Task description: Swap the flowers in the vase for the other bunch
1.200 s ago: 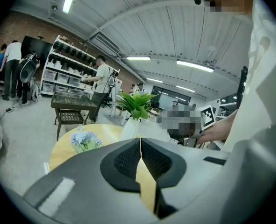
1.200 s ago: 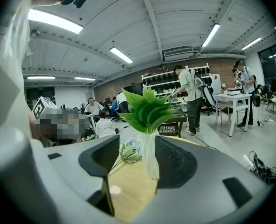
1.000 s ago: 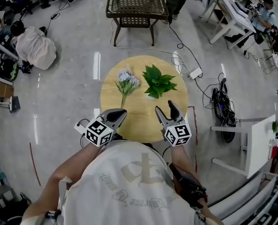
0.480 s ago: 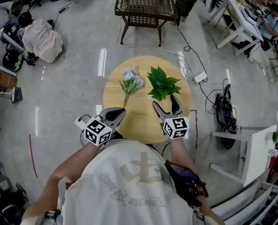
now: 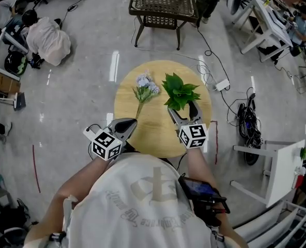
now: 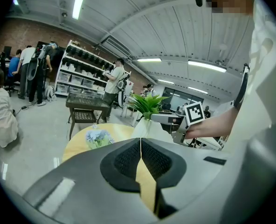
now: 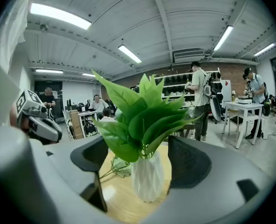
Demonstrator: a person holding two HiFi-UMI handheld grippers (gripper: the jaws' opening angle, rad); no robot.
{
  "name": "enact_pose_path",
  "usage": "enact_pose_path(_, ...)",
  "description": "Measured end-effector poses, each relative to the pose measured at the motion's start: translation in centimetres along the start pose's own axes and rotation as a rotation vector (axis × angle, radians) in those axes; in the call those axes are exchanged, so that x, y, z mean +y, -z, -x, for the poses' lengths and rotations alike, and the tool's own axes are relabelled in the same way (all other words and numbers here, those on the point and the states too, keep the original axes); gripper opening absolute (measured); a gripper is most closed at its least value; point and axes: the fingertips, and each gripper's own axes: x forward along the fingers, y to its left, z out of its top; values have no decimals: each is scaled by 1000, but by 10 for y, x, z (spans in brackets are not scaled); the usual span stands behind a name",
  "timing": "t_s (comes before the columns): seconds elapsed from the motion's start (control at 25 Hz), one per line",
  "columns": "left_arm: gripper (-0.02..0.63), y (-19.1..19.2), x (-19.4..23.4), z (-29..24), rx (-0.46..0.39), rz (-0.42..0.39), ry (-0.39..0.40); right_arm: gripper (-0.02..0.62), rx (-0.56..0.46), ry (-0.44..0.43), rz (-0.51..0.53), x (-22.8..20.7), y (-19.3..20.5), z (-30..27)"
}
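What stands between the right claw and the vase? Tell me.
Nothing visible does. The right claw faces the vase directly. Its jaws have just been opening, and the vase stands in the gap between them with neither pad touching it.

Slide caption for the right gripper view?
Right tongs, jaws just opened, with the white vase of green leaves between them, untouched.

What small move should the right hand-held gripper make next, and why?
Probably close on the white vase to steady it: the right hand-held gripper's jaws have just been opening, and the vase stands untouched between them, with the green bunch in it.
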Motion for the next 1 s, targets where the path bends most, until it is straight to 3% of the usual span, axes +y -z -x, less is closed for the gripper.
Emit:
enact_pose_path(0.6, 9, 0, 3, 3, 4, 2, -1, 325, -40, 63, 38, -2, -10, 14)
enact_pose_path(0.68, 9, 0, 3, 2, 3, -1, 3, 203, -52, 83, 48, -4, -11, 17)
enact_pose_path(0.76, 9, 1, 3, 1, 2, -3, 6, 134, -59, 97, 57, -5, -12, 18)
enact_pose_path(1.0, 9, 2, 1, -1, 2, -7, 7, 40, -68, 119, 61, -10, -12, 22)
